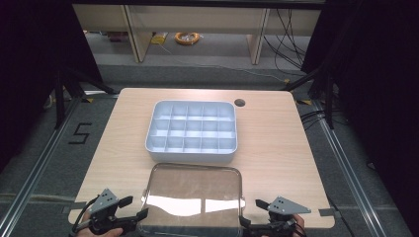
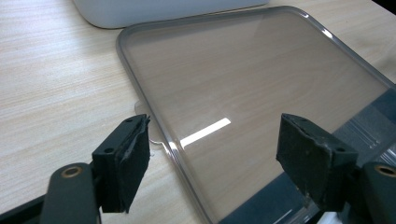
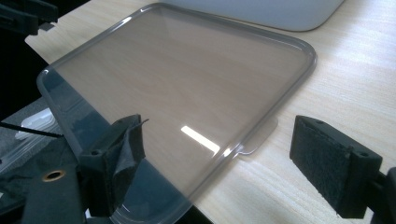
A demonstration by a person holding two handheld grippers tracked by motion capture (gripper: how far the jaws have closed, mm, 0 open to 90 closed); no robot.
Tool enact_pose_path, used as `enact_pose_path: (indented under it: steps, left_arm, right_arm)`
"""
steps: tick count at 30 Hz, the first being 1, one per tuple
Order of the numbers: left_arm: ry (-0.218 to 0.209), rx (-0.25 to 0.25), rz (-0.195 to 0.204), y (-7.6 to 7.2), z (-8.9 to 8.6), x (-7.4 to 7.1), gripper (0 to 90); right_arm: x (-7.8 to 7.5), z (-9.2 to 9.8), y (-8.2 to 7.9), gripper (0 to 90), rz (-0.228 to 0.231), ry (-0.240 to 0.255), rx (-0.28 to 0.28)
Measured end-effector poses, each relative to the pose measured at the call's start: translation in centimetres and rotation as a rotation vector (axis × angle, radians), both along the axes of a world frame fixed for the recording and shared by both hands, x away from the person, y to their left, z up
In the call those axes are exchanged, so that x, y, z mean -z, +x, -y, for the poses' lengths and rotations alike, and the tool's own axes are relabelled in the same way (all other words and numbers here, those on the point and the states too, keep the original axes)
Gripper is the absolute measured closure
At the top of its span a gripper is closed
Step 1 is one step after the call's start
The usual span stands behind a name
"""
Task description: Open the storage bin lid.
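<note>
At the table's near edge, left tongs and right tongs gape wide, straddling the clear lid's side rims, gripping nothing.

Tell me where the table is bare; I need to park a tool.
Bare wood lies left and right of the compartment tray, and behind it up to the cable hole. The near edge is crowded: the clear lid overhangs it, flanked by left gripper and right gripper.
</note>
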State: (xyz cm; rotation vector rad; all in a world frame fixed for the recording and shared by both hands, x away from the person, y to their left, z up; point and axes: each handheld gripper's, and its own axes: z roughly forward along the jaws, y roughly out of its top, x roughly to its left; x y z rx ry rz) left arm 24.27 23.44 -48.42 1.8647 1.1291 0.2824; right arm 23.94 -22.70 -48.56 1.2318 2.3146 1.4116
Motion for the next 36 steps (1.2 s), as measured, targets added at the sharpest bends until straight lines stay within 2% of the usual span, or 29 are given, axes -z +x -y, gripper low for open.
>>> enact_pose_path:
  steps: [1,2,3,4,5,7,8,9,10,11,14,15,16,17,18,20,22,23,24,25,26,27,29,30,31,33,34,35,36]
  left_arm:
    - [0.005,-0.006,-0.002,-0.1,0.0,0.0,24.5]
    - [-0.013,-0.009,-0.001,-0.2,0.0,0.1,24.1]
    - [-0.011,-0.006,0.003,-0.3,-0.1,0.1,24.0]
    - [0.0,-0.009,0.005,-0.5,-0.1,0.1,23.6]
    - [-0.01,-0.012,0.01,-0.6,-0.1,0.2,23.1]
    - [0.004,0.002,0.016,-0.8,-0.1,0.2,22.9]
    - [0.002,0.007,0.019,-0.9,0.0,0.2,22.6]
    - [0.002,0.01,0.022,-1.0,0.1,0.2,22.4]
    - [0.015,0.01,0.028,-1.1,0.1,0.1,22.3]
    - [0.005,0.025,0.034,-1.1,0.0,0.1,22.2]
    - [0.005,0.027,0.041,-1.4,0.0,0.1,21.9]
    - [0.001,0.013,0.037,-1.5,0.1,0.1,21.9]
    - [-0.006,0.012,0.033,-1.6,0.1,0.1,21.8]
    - [-0.014,0.012,0.033,-1.6,0.1,0.2,21.6]
    - [-0.011,0.009,0.034,-1.7,0.1,0.2,21.5]
    - [-0.007,0.01,0.037,-1.9,0.0,0.2,21.3]
    - [-0.015,0.014,0.035,-2.0,0.0,0.2,21.2]
    - [-0.006,0.029,0.042,-2.0,-0.1,0.2,21.2]
    - [0.004,0.032,0.04,-2.0,-0.1,0.2,21.2]
    - [-0.012,0.016,0.032,-2.1,0.0,0.2,21.2]
    - [-0.004,0.031,0.04,-2.1,0.0,0.2,21.2]
    - [-0.007,0.029,0.042,-2.1,0.0,0.3,21.2]
    - [0.001,0.032,0.036,-2.2,-0.1,0.2,21.2]
    - [-0.007,0.024,0.041,-2.2,0.0,0.2,21.2]
    - [-0.015,0.02,0.027,-2.2,0.0,0.3,21.2]
    - [-0.011,0.022,0.025,-2.2,-0.1,0.3,21.2]
    - [-0.006,0.025,0.027,-2.2,-0.1,0.3,21.2]
    - [-0.016,0.022,0.021,-2.2,-0.1,0.4,21.2]
    - [-0.016,0.022,0.018,-2.1,-0.1,0.3,21.2]
  right_arm:
    - [0.1,0.2,0.1,18.5,0.014,-0.001,-0.013]
    - [0.0,0.1,0.0,18.4,0.003,-0.001,-0.004]
    - [0.1,0.1,-0.1,18.5,0.011,0.01,-0.005]
    - [0.1,0.0,-0.1,18.5,0.002,0.006,0.004]
    - [0.1,-0.1,-0.3,18.6,-0.008,0.021,0.004]
    - [0.2,0.1,-0.1,18.7,0.03,-0.004,-0.006]
    - [0.2,0.0,-0.1,18.6,0.028,-0.001,-0.005]
    - [0.1,0.0,-0.4,18.7,-0.001,0.004,0.007]
    - [0.2,0.0,-0.3,18.7,0.02,0.009,-0.002]
    - [0.2,0.0,-0.4,18.6,0.015,0.012,-0.004]
    - [0.3,-0.1,-0.5,18.5,0.031,0.01,-0.011]
    - [0.2,-0.1,-0.9,18.5,0.0,0.01,0.003]
    - [0.4,-0.1,-0.8,18.5,0.026,0.01,-0.004]
    - [0.3,-0.3,-1.2,18.5,-0.019,0.031,0.016]
    - [0.3,-0.2,-1.3,18.5,-0.02,0.021,0.02]
    - [0.4,-0.1,-1.1,18.5,0.016,0.014,0.007]
    - [0.4,-0.1,-1.3,18.5,0.024,0.019,0.013]
    - [0.4,-0.1,-1.3,18.5,0.014,0.02,0.009]
    - [0.2,-0.3,-1.8,18.5,-0.04,0.036,0.029]
    - [0.4,-0.2,-1.5,18.5,0.007,0.03,0.007]
    - [0.4,-0.2,-1.5,18.5,0.002,0.033,0.003]
    - [0.4,-0.2,-1.5,18.5,0.021,0.025,0.002]
    - [0.6,-0.2,-1.5,18.5,0.024,0.015,0.012]
    - [0.6,-0.2,-1.4,18.4,0.024,0.019,0.005]
    - [0.5,-0.2,-1.5,18.5,0.01,0.027,0.008]
    - [0.4,0.0,-1.5,18.5,0.014,0.014,0.005]
    - [0.5,-0.1,-1.6,18.5,-0.008,0.04,0.029]
    - [0.5,0.1,-1.5,18.5,0.008,0.035,0.015]
    - [0.5,0.0,-1.5,18.5,0.001,0.041,0.021]
